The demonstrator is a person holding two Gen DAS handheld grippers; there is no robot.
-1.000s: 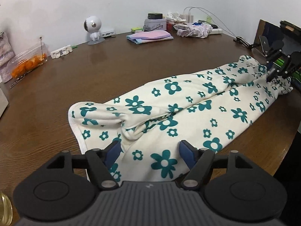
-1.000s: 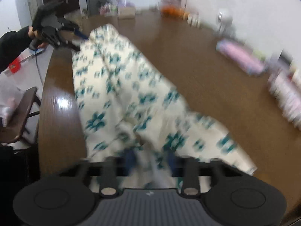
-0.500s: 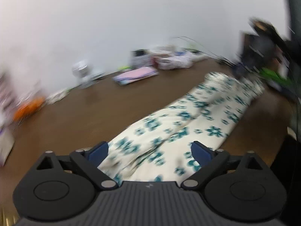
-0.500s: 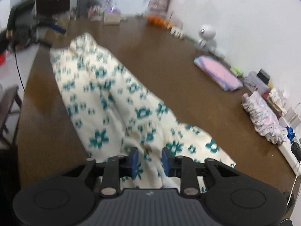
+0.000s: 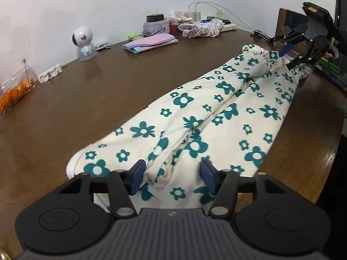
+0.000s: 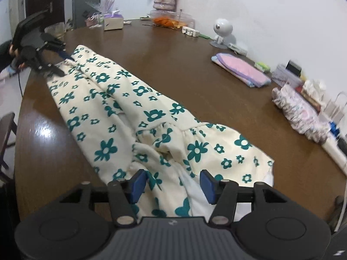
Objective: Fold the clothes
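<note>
A cream garment with teal flowers point(image 5: 219, 117) lies stretched long across the brown table point(image 5: 91, 95). My left gripper point(image 5: 172, 176) is open, its blue pads either side of a bunched fold at the garment's near end. In the right wrist view my right gripper point(image 6: 173, 184) is open too, straddling the wider, gathered end of the garment point(image 6: 134, 112). Each gripper shows small in the other's view: the right gripper point(image 5: 289, 56) at the far end, the left gripper point(image 6: 61, 62) at the opposite tip. Both stand open there.
Along the wall lie a folded pink cloth point(image 5: 151, 42), a crumpled floral cloth point(image 5: 201, 29), a tin point(image 5: 156, 27), chargers and a white robot figure point(image 5: 83, 41). A box of orange snacks point(image 5: 15, 88) sits far left. The table edge point(image 6: 23, 117) runs beside the garment.
The right gripper, nearly shut on the cloth half a second ago, now stands open. The left gripper swung upward and has come back down over the garment's end, still open.
</note>
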